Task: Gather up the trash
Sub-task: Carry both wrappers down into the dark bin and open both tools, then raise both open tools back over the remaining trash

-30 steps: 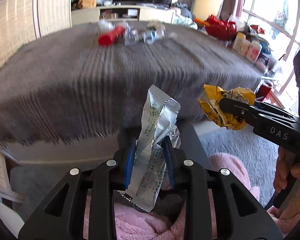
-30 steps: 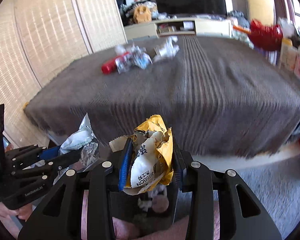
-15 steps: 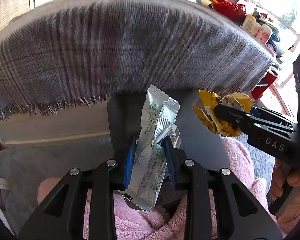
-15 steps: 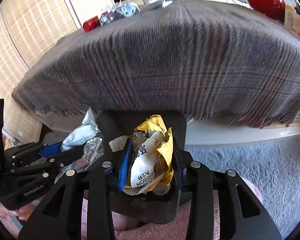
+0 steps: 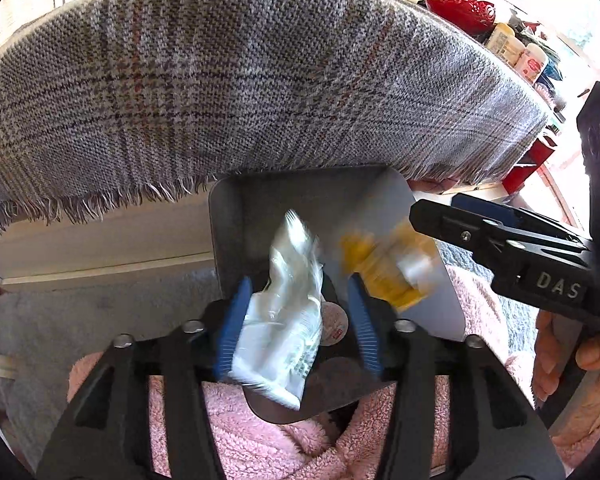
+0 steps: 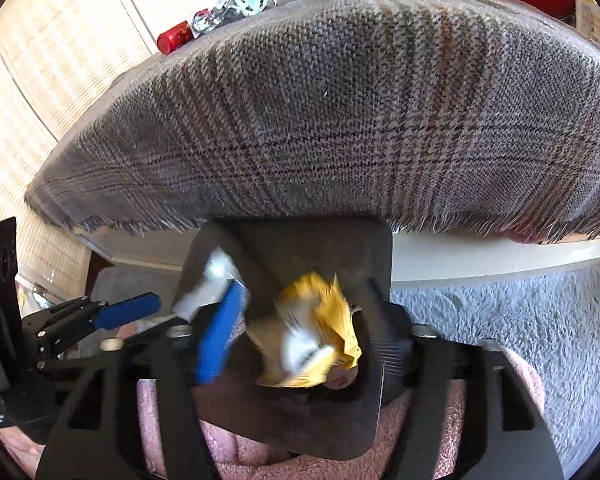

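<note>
A dark grey bin (image 5: 228,240) stands under the table edge, below both grippers. My left gripper (image 5: 296,320) is over it, its jaws opening. A silver wrapper (image 5: 284,320) is blurred between them, leaning on the left blue pad with a gap on its right side. My right gripper (image 6: 300,332) is opening too, and the yellow wrapper (image 6: 320,332) is blurred and loose between its pads. In the left wrist view the yellow wrapper (image 5: 388,268) drops below the right gripper (image 5: 440,208). The left gripper (image 6: 140,322) and the silver wrapper (image 6: 216,276) also show in the right wrist view.
A table under a grey plaid cloth (image 5: 260,80) with a fringed edge overhangs the bin. At the cloth's far side lie a red cylinder (image 6: 175,37) and crumpled wrappers (image 6: 248,0). A red basket (image 5: 460,4) and bottles (image 5: 516,48) stand right. Pink fleece (image 5: 260,440) and grey carpet (image 6: 500,320) lie below.
Both grippers sank from above the tabletop to below its edge, over the bin. Their jaws have spread, and the silver and yellow wrappers have come loose and blur downward.
</note>
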Demonstrator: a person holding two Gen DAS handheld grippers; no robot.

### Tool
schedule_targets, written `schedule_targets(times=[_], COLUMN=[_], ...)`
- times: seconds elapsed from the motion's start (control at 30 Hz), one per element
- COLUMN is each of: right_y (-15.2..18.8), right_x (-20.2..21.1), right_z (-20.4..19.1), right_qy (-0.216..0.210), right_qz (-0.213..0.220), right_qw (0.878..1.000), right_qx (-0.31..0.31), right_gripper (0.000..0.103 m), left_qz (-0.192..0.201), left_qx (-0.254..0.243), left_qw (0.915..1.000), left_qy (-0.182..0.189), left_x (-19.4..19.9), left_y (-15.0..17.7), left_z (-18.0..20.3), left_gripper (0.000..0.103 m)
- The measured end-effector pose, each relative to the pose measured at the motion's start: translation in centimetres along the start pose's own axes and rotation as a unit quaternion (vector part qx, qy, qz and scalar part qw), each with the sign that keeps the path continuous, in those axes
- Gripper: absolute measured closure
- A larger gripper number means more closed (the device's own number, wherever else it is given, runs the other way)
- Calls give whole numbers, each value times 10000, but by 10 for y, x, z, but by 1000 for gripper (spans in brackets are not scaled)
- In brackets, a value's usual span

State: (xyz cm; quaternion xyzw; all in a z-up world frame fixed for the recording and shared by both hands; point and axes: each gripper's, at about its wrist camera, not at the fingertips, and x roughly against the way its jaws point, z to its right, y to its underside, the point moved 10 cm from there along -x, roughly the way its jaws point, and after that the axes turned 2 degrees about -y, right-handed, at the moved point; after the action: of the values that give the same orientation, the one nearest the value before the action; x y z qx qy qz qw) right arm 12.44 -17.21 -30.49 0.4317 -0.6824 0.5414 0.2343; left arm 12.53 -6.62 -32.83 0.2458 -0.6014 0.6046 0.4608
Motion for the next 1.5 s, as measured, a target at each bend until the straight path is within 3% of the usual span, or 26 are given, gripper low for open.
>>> schedule_targets(times=[0.03,0.2,0.27,0.5,0.9,1.2,1.5], right_y=[-1,-6,-9,-17,-48,-81,-139], right_x=[1,8,11,23,61,72,82], right_z=[1,11,11,13,19,8,-13], right_qy=[28,246,287,427,447,303,197], right_qz=[4,134,144,236,753,1030,1440], right_qw=[10000,9996,9995,9988,9962,9942,9891], right_qx=[0,-69,-54,22,-38,-16,242], right_gripper=[29,5,4,3,3,3,3], left_qz=[12,136,179,247,597,1028,1321], left_qx=[-12,-121,-159,-204,-88,51,125], left_qw=[10000,9996,9993,9983,9960,9923,9889], left_qy=[-35,-229,-283,-482,-661,-689,-665], left_x=[3,16,19,32,64,93,108], left_y=[-2,-4,-6,-8,-31,-68,-115], left_z=[-3,-5,-5,-14,-37,-52,-68], left_gripper=[47,21,9,8,8,8,8])
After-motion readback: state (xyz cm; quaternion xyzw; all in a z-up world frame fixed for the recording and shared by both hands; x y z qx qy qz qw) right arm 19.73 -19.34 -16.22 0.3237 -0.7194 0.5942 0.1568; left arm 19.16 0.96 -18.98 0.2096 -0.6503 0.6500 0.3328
